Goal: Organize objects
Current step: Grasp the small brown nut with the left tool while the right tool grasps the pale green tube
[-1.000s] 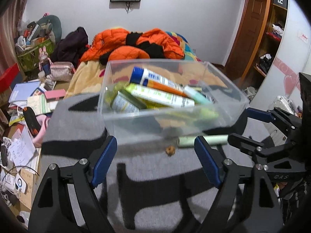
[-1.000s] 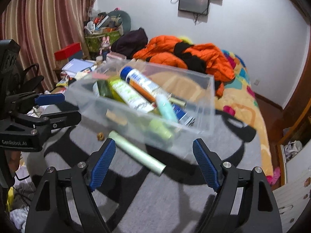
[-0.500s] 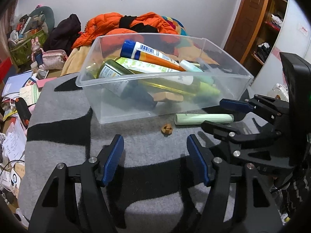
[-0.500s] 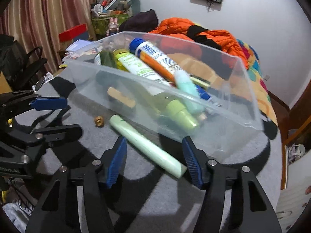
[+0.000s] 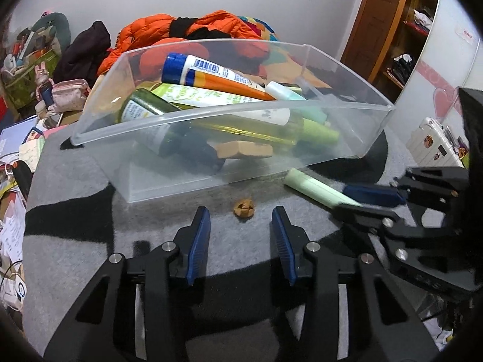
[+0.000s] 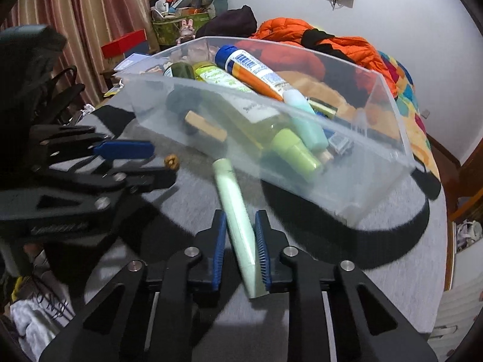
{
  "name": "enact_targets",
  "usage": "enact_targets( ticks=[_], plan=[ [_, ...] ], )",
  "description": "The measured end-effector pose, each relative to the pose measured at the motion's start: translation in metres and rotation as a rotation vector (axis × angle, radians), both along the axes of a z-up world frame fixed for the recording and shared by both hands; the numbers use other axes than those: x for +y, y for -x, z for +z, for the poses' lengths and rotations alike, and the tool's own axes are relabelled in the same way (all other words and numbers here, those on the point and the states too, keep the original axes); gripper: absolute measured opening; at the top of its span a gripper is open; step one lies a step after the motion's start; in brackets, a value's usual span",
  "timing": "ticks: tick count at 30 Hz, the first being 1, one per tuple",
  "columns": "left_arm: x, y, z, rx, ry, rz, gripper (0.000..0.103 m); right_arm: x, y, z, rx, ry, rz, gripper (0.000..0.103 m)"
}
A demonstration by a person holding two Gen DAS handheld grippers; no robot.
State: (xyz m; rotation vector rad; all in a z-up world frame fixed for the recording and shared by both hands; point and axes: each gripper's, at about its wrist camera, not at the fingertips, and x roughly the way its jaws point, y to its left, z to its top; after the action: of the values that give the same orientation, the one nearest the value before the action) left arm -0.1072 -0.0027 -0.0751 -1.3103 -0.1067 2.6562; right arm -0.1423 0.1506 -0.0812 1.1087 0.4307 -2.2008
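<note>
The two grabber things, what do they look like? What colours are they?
Both the left gripper and the right gripper look alike: black angular frames with triangle-shaped cut-outs, round silver bolts at the joints, and two fingers tipped with ribbed blue pads. No cables, sleeves or hands show.

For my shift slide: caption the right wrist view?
Right gripper closing on the pale green tube beside the clear bin of bottles.

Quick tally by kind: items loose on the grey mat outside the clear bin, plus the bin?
Pale green tube: 1, clamped in the right hand-held gripper
Small brown lump: 1, ahead of the left hand-held gripper, not gripped
Clear bin: 1
Total: 3
</note>
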Motion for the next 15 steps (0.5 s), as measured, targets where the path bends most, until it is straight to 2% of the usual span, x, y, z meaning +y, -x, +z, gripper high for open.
enact_targets(
  ticks=[6, 9, 12, 15],
  plan=[
    [0.004, 0.005, -0.002, 0.009, 0.015, 0.006, 0.040, 0.010, -0.009, 0.002, -0.047, 0.012, 0.025, 0.015],
    [0.006, 0.005, -0.003, 0.019, 0.022, 0.005, 0.038, 0.008, -0.006, 0.006, -0.038, 0.022, 0.022, 0.015],
    [0.006, 0.006, -0.004, 0.023, 0.027, 0.010, 0.030, 0.000, -0.001, 0.006, -0.035, 0.020, 0.023, 0.015],
    [0.005, 0.008, -0.003, 0.030, 0.042, 0.022, 0.013, -0.007, 0.003, 0.001, -0.038, 0.001, 0.018, 0.015]
  ],
)
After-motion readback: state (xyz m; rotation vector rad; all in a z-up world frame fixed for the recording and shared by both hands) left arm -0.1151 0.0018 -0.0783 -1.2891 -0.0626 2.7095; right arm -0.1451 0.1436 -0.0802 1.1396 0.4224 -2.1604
